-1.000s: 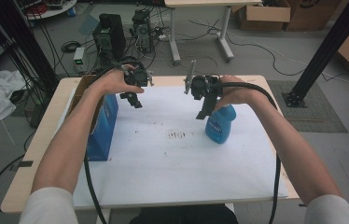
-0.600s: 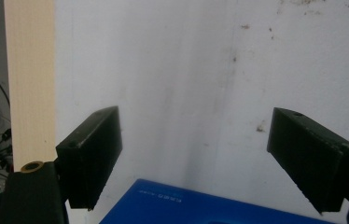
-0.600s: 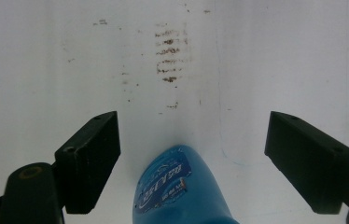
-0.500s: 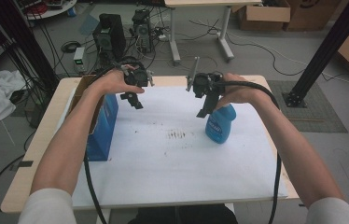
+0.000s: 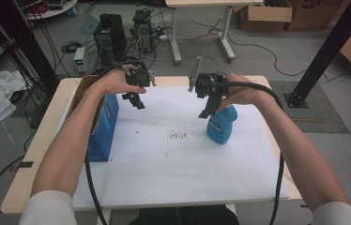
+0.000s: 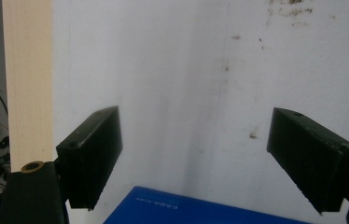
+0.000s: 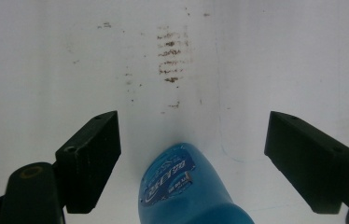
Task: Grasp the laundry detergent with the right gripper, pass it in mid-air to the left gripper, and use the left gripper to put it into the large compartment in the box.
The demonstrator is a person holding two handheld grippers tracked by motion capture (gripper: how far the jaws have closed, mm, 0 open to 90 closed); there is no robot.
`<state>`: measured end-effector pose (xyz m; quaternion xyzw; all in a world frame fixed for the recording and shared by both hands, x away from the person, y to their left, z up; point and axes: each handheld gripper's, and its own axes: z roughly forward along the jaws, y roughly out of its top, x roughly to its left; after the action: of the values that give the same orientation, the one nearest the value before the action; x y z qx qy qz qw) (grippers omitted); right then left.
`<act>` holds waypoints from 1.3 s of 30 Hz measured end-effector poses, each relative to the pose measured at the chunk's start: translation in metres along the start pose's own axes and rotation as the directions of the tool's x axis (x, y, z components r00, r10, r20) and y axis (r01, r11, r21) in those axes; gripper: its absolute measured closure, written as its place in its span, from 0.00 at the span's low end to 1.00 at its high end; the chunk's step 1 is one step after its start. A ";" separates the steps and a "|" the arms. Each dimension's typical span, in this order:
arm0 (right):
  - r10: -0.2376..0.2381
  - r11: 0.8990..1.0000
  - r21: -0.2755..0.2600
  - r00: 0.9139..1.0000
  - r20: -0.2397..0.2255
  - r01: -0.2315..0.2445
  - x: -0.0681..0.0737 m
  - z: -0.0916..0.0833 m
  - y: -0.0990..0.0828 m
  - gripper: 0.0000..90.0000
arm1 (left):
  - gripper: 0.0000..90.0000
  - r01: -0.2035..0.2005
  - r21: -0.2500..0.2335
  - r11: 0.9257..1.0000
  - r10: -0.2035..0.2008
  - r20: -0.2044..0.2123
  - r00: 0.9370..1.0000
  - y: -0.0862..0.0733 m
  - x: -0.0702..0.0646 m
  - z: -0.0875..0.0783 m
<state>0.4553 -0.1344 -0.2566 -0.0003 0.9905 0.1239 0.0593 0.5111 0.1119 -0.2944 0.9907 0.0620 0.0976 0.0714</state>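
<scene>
Beneath the right gripper [image 7: 191, 165], a blue bottle [image 7: 186, 191] is cut off.

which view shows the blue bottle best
The high view: the blue bottle stands whole on the white sheet, beside the right hand. The right gripper view catches just its labelled lower part between open jaws.

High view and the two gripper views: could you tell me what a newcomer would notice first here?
Probably the two open grippers held up over the white mat: the left gripper above the blue box at the mat's left edge, the right gripper above the blue bottle at the right. Dark smudges mark the mat's middle.
</scene>
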 end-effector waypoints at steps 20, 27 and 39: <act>0.036 0.998 -0.046 0.999 0.000 -0.036 0.002 -0.014 -0.001 0.20 | 0.21 -0.005 -0.005 1.000 0.005 -0.003 1.000 0.001 -0.002 -0.002; 0.048 0.998 -0.042 0.999 0.010 -0.048 -0.003 -0.024 -0.004 0.21 | 0.21 -0.014 -0.002 1.000 0.014 -0.014 1.000 0.000 -0.001 -0.002; 0.055 0.997 -0.058 0.998 0.013 -0.054 -0.004 -0.035 -0.009 0.21 | 0.21 -0.005 -0.004 1.000 0.005 -0.009 1.000 -0.001 -0.001 -0.002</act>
<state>0.4549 -0.1518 -0.2248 0.0259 0.9857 0.1539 0.0632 0.5092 0.1135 -0.2926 0.9903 0.0597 0.1024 0.0731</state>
